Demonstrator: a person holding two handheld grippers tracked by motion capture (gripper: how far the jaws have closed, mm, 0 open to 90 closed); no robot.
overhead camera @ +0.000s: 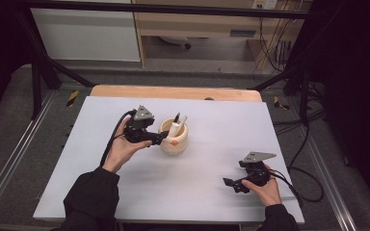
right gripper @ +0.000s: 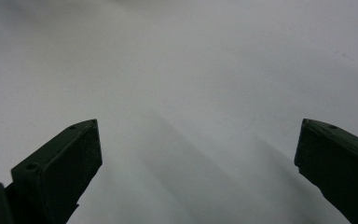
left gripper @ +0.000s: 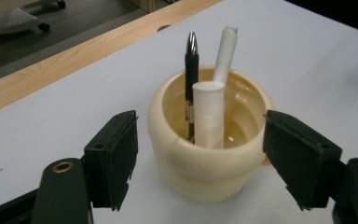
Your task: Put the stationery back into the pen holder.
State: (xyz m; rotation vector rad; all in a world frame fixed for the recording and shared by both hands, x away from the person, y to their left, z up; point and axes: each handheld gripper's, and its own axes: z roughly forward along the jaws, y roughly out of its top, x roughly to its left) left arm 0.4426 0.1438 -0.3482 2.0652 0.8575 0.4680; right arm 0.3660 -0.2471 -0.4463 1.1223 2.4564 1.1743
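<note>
Jaws of the left gripper (left gripper: 200, 161) stand wide apart on either side of the cream holder (left gripper: 209, 154), clear of its rounded, glossy wall and gripping nothing. That hand (overhead camera: 125, 147) reaches in level from the holder's left. Inside the holder stand a black pen (left gripper: 191, 70) with a metal tip and two white tubes (left gripper: 209, 112). It sits mid-worktop (overhead camera: 212, 178), pale and matte. Well apart, the right gripper (overhead camera: 233, 184) rests low, its jaws spread and empty.

High view looks down the table (overhead camera: 125, 192); left gripper view nears the cup (left gripper: 205, 172).
</note>
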